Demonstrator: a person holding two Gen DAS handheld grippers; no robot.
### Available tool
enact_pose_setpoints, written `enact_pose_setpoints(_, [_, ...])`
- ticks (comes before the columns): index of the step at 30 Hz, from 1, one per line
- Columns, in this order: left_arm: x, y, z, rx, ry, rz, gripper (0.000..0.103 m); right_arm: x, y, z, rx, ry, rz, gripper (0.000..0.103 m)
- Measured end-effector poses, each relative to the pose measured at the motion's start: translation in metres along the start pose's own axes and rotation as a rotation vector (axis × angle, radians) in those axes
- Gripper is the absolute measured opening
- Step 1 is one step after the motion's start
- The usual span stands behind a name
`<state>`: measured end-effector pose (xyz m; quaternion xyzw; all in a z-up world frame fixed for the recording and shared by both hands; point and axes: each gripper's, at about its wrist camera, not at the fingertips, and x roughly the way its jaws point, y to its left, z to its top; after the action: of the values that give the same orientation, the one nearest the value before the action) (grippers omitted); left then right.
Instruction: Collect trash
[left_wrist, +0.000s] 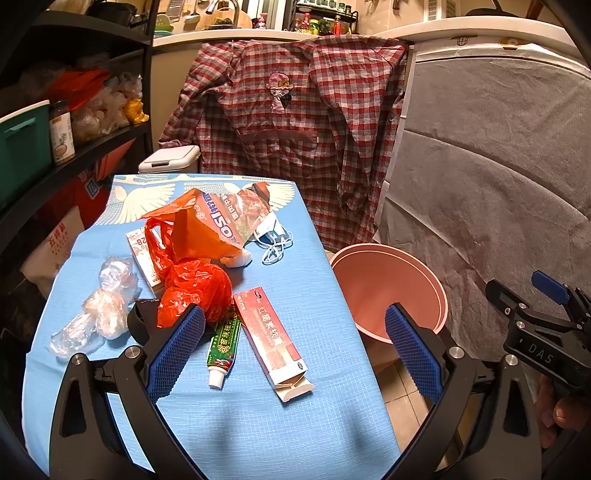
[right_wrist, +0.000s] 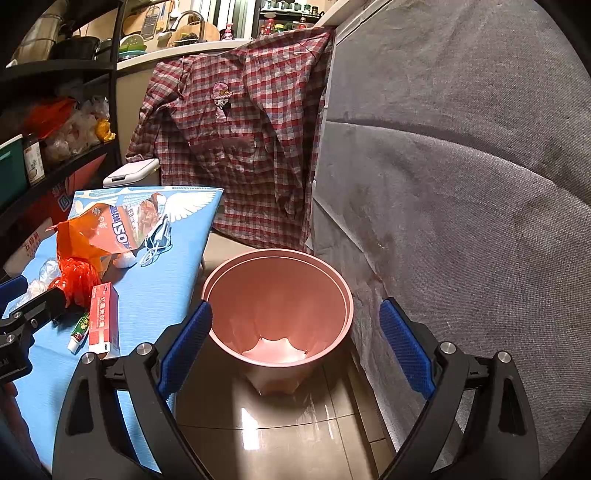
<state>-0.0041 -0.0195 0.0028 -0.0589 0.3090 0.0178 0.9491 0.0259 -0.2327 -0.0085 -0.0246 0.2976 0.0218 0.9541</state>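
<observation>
Trash: a red box (left_wrist: 271, 338) lies near the counter's (left_wrist: 325, 266) right edge, long axis running away from the left gripper (left_wrist: 295, 347); that gripper, released, is nearer. The right gripper (right_wrist: 295, 347), also released, hovers over the pink bin (right_wrist: 277, 306).

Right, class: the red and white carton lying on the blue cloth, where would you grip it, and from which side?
Grip the red and white carton across its narrow width near the middle, coming down from above with the left gripper. It lies flat and long; its near end flap is open, so avoid that end. The green tube lies close on its left.
</observation>
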Motion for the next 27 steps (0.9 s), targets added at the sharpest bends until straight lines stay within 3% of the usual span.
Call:
enact_pose_setpoints(19, [-0.0011,-0.0010,-0.0003,0.002,-0.008,-0.011,0.095,0.0000,-0.0003,0.0011,-0.005,-0.003,-0.010,0.085])
enact_pose_setpoints(27, [-0.0062,-0.0030,0.0035,0.017,-0.040,-0.006,0.084,-0.0012,-0.0024,0.0025,0.000,-0.023,-0.014,0.073])
